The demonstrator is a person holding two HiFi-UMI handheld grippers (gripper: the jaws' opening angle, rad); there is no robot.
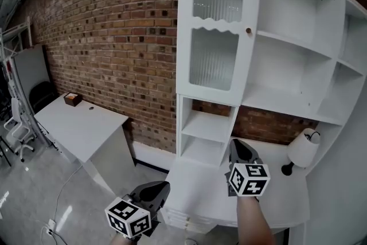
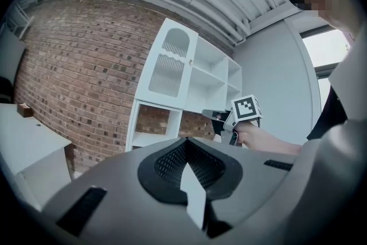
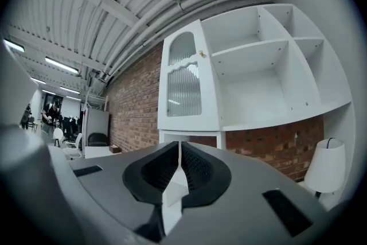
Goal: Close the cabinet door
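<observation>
Brick wall [image 1: 114, 37] out back, cabinet door [image 1: 217, 26] swung open above us, long edge upright. Our right tongs [image 1: 241, 151] are nearer than the left tongs [image 1: 156, 192], and both are pinched together on nothing.

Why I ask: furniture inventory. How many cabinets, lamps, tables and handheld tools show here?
Cabinet: 1
Lamp: 1
Tables: 2, side table and desk under cabinet
Tools: 2, left tool and right tool
Total: 6

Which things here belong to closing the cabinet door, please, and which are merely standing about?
Job: cabinet door, its knob, white shelf cabinet, left tool, right tool.
Standing about: table lamp, small brown box, white desk, black chair.
</observation>
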